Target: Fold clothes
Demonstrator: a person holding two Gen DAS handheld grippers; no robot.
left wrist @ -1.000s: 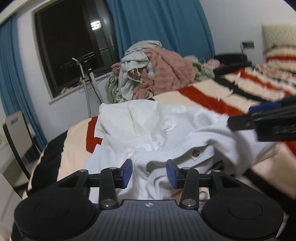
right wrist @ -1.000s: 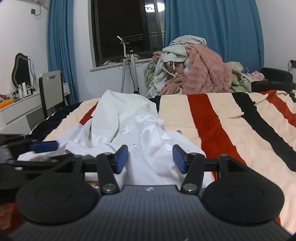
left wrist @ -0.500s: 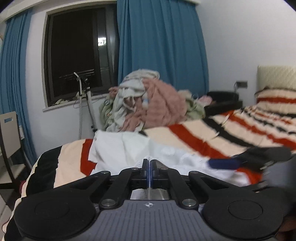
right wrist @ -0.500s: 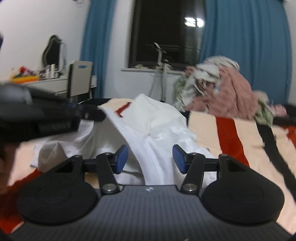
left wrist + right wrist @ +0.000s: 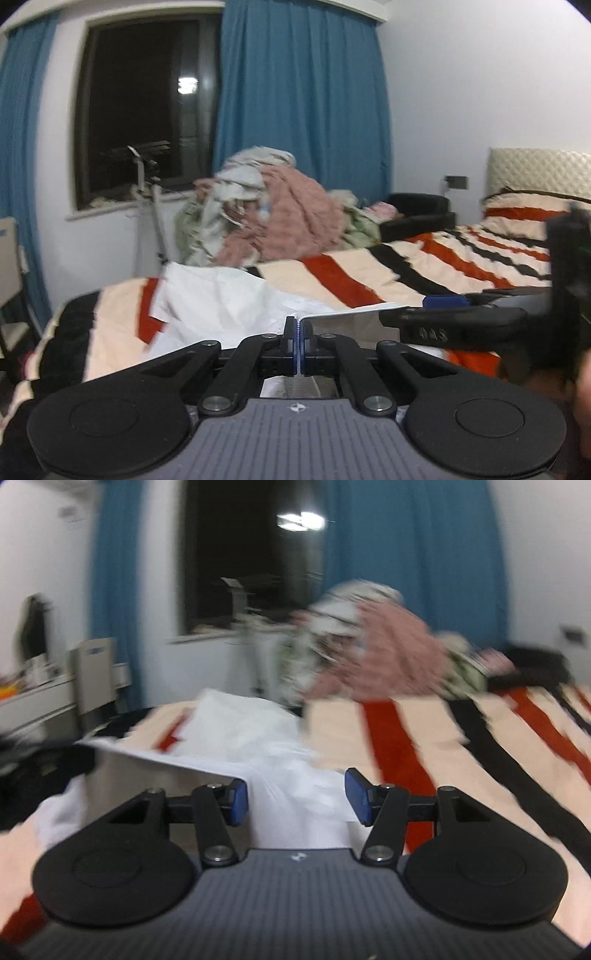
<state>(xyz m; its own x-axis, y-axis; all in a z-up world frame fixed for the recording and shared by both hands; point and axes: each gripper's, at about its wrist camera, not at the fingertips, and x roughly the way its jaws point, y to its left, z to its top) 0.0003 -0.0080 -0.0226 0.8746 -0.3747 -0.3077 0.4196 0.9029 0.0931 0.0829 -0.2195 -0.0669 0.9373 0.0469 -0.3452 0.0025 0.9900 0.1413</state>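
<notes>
Left wrist view
Left tongs (image 5: 297, 345): I am seeing them pressed together, pinching a thin edge of the white garment (image 5: 229, 306).
Garment: it is lying on the striped bed cover (image 5: 369, 273), one edge pulled taut from my left tongs across to the right.
Right tongs (image 5: 448, 308): they are reaching in from the right, side-on; a blue pad is showing just above the taut edge, and I cannot tell from here how far apart they are standing.
Background: a heap of clothes (image 5: 273, 214) is sitting beyond the bed, in front of the blue curtain (image 5: 303, 122) and the dark window (image 5: 147, 122).

Right wrist view (blurred)
Right tongs (image 5: 295, 801): I am seeing them spread wide with nothing between the blue pads (image 5: 240, 801); the white garment (image 5: 258, 746) is lying just ahead and below.
Garment: it is lying bunched on the striped bed cover (image 5: 424, 746), with a stretched edge running to the left.
Left tongs (image 5: 48, 760): only a dark blurred shape at the left border, where the cloth edge is ending.
Background: the clothes heap (image 5: 373, 657) is sitting past the bed.
</notes>
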